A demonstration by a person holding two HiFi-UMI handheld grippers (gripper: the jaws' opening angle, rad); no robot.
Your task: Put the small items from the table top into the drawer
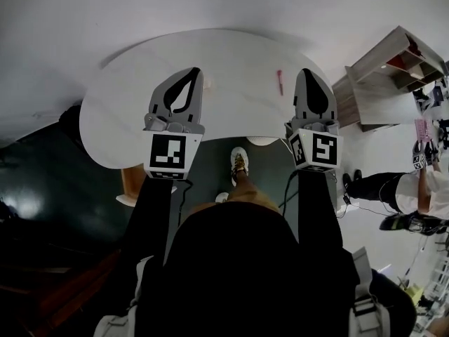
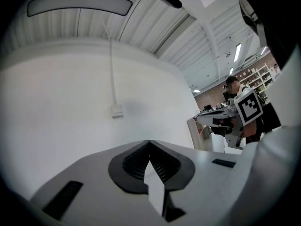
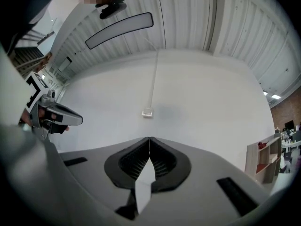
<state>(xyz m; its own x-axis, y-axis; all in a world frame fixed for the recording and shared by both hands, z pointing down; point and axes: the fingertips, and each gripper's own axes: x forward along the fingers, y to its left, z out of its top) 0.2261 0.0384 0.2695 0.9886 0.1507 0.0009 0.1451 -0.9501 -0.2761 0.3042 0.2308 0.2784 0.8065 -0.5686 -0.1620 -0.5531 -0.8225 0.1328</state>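
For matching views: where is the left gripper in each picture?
Head view: left gripper, left of centre, over the table.
Left gripper view: gripper bottom centre, jaws shut, empty.
Right gripper view: gripper far left edge, pointing right.
Shared landmark: wall socket with cable, in both gripper views, not the head view.

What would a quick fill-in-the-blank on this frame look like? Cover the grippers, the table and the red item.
The left gripper has its jaws ____, with nothing between them.
The right gripper holds ____.
The small red item lies on the table, nearer the ____ gripper.
Missing words: shut; nothing; right.
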